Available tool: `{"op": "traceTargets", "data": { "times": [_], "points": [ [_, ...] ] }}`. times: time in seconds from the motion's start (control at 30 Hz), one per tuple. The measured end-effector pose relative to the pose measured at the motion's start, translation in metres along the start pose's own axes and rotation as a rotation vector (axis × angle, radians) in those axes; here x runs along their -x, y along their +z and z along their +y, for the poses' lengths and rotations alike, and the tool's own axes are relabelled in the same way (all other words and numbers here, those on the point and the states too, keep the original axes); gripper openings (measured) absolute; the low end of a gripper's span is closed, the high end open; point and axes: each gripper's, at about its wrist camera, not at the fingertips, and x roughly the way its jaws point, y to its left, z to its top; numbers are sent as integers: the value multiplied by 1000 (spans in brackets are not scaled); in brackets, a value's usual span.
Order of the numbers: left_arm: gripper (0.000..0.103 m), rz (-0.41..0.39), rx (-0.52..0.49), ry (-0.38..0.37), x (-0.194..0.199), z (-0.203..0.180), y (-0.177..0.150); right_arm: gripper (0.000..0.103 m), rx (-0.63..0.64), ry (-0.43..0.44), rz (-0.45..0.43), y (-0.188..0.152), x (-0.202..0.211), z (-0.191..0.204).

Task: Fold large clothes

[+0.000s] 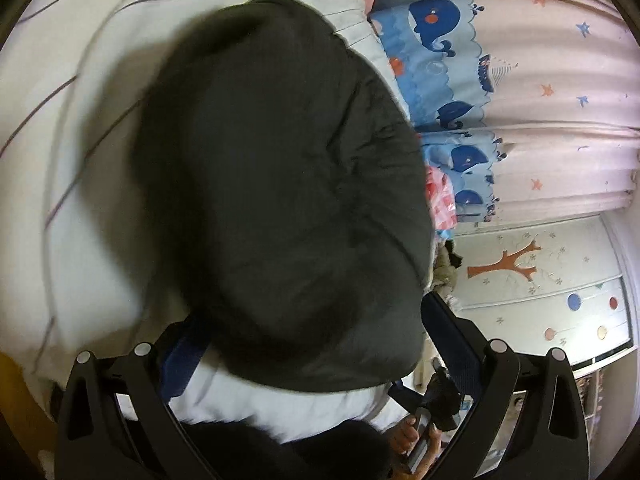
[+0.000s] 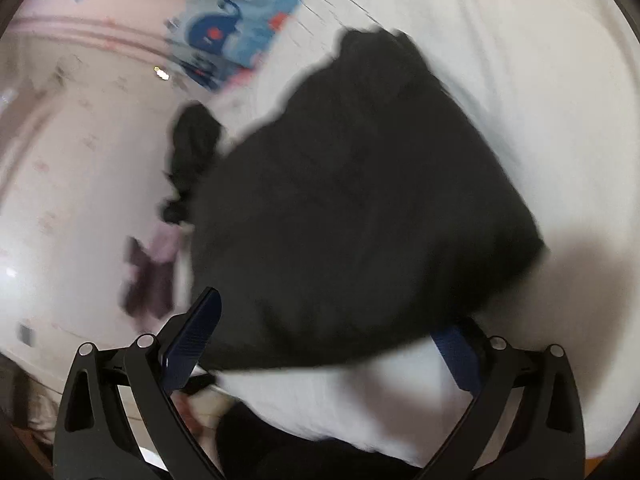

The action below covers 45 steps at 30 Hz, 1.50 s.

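A large dark padded garment (image 1: 280, 184) lies bunched and folded on the white striped bedsheet (image 1: 80, 80). My left gripper (image 1: 312, 340) is open, with its blue-padded fingers spread either side of the garment's near edge. In the right wrist view the same dark garment (image 2: 360, 200) fills the middle, blurred by motion. My right gripper (image 2: 328, 332) is open, its fingers wide apart at the garment's near edge, which hangs over the white bed edge (image 2: 340, 400). The other hand-held gripper (image 1: 436, 404) shows low in the left wrist view.
A blue whale-print quilt (image 1: 440, 60) and pink curtain (image 1: 560, 80) lie beyond the bed. A wardrobe with a tree picture (image 1: 540, 280) stands to the right. Another dark cloth (image 2: 192, 148) and a purple item (image 2: 148, 276) lie left of the garment.
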Motion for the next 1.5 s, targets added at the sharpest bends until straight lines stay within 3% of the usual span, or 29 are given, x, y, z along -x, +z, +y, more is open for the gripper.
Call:
{"op": "traceTargets", "data": {
  "times": [0.07, 0.13, 0.23, 0.33, 0.43, 0.5, 0.6, 0.63, 0.67, 0.7, 0.73, 0.8, 0.83, 0.93, 1.03, 1.1, 1.13, 1.17, 1.2, 1.27, 1.37, 1.4, 1.5],
  "points": [
    [96, -50, -37, -65, 10, -16, 5, 97, 61, 100, -58, 5, 15, 21],
    [96, -74, -73, -98, 16, -27, 7, 97, 99, 76, -62, 4, 20, 27],
    [96, -29, -42, -30, 1, -10, 5, 97, 9, -3, 20, -3, 2, -6],
    [96, 16, 36, 15, -16, 18, 4, 96, -29, 13, -10, -7, -1, -24],
    [96, -33, 52, -2, -17, 14, 11, 96, -28, 63, -50, 1, 3, -17],
    [96, -76, 54, -7, -16, 6, 18, 96, -7, 53, -73, 9, -5, -7],
    [96, -96, 58, 42, -27, 1, 23, 96, 44, -67, -61, 16, -22, -1],
    [96, -94, 61, 78, -34, 2, 23, 93, 23, -95, -56, 17, -30, -6],
    [95, -99, 64, 97, -37, 2, 23, 77, 18, -103, -66, 16, -33, -8],
    [90, -114, 60, 115, -39, 0, 23, 56, 20, -102, -76, 16, -34, -7],
    [66, -122, 52, 120, -40, -2, 23, 47, 22, -99, -82, 15, -35, -5],
    [39, -103, 32, 108, -42, -6, 25, 28, 63, -109, -105, 14, -31, 5],
    [30, -109, 15, 93, -38, -10, 25, 25, 101, -117, -116, 13, -28, 15],
    [23, -153, -86, 93, -18, -33, 18, 22, 214, -121, -145, -1, -10, 48],
    [23, -175, -150, 74, 7, -47, 5, 22, 294, -127, -146, -22, 11, 66],
    [25, -137, -162, 112, 5, -39, -1, 27, 294, -165, -80, -37, 6, 56],
    [34, -111, -155, 136, 1, -31, -3, 37, 263, -206, -16, -44, -2, 35],
    [39, -90, -125, 144, -3, -19, -4, 55, 202, -184, 9, -48, 0, 17],
    [47, -81, -64, 118, -3, -4, -5, 59, 144, -161, 17, -51, 3, 4],
    [57, -103, -15, 96, 4, 10, -5, 62, 43, -85, -44, -59, 33, -18],
    [66, -132, -12, 93, 6, 11, -1, 65, 45, -159, -208, -70, 86, -19],
    [71, -126, -9, 94, 1, 10, 2, 65, 83, -220, -270, -69, 104, -9],
    [82, -140, -16, 113, -12, 1, 5, 66, 240, -289, -338, -61, 114, 41]
  ]
}}
